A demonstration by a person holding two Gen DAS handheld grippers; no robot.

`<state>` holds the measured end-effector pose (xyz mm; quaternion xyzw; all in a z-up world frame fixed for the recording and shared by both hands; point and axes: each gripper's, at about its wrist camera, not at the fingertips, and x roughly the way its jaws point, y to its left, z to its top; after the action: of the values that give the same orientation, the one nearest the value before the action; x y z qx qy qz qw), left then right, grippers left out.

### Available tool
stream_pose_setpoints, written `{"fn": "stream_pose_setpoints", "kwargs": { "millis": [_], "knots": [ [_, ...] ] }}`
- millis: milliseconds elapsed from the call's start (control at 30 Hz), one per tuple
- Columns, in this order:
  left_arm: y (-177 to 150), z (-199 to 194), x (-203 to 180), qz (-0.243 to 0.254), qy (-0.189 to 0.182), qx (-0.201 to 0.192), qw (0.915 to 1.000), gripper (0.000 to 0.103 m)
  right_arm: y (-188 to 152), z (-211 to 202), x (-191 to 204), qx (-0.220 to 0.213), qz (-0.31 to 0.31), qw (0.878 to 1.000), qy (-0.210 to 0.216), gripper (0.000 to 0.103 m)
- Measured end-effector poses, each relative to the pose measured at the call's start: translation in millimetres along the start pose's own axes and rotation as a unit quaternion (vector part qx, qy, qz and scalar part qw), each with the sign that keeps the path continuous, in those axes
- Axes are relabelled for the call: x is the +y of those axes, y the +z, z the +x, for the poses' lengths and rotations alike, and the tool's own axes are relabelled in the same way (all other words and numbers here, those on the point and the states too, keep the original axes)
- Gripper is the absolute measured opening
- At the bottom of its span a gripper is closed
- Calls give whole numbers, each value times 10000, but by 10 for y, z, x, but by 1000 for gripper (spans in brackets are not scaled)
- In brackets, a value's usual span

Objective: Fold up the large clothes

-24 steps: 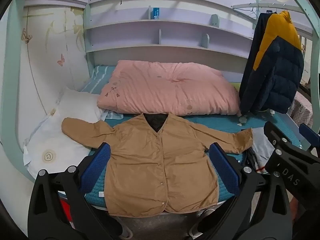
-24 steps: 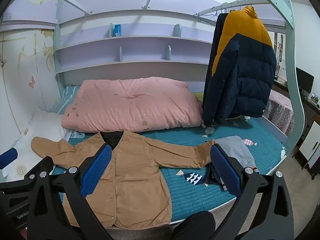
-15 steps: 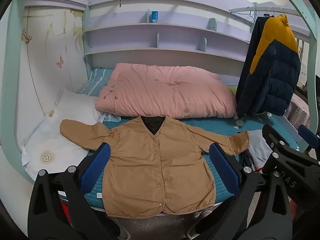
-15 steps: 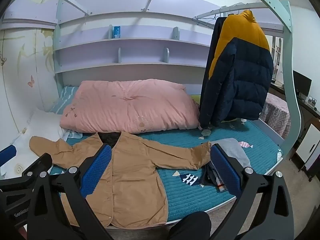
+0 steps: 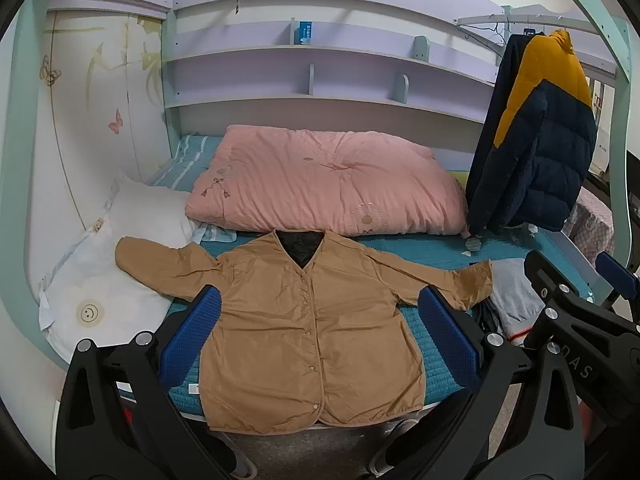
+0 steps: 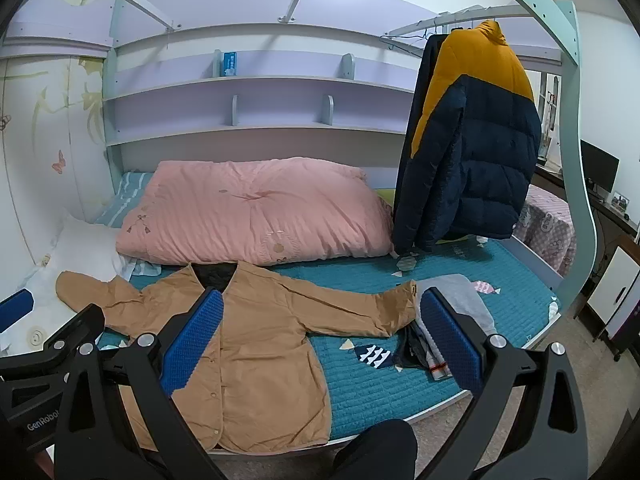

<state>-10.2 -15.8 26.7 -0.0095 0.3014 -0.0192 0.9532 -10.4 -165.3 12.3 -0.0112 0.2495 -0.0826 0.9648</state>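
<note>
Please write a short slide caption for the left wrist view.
Open left gripper above a tan jacket spread flat on the bed.

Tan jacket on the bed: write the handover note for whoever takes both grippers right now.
Left gripper: open, empty, held above the near bed edge.
Right gripper: open, empty, beside the left.
Tan jacket: flat on the teal bed cover, front up, buttoned, both sleeves spread out, hem at the near edge. Left sleeve end lies on the white pillow; right cuff reaches the grey clothes pile.
Done: jacket laid out flat.
Left: all folding, probably sleeves in first, then the body. No fold made yet.
</note>
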Motion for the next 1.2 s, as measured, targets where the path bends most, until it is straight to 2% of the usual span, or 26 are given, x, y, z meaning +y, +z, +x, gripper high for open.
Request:
{"fn": "stream_pose_setpoints", "kwargs": {
  "millis": [1200],
  "knots": [
    [-154,18,103,-38,-21,9,10000,98,-60,37,-28,174,7,9996,213,96]
  ]
}}
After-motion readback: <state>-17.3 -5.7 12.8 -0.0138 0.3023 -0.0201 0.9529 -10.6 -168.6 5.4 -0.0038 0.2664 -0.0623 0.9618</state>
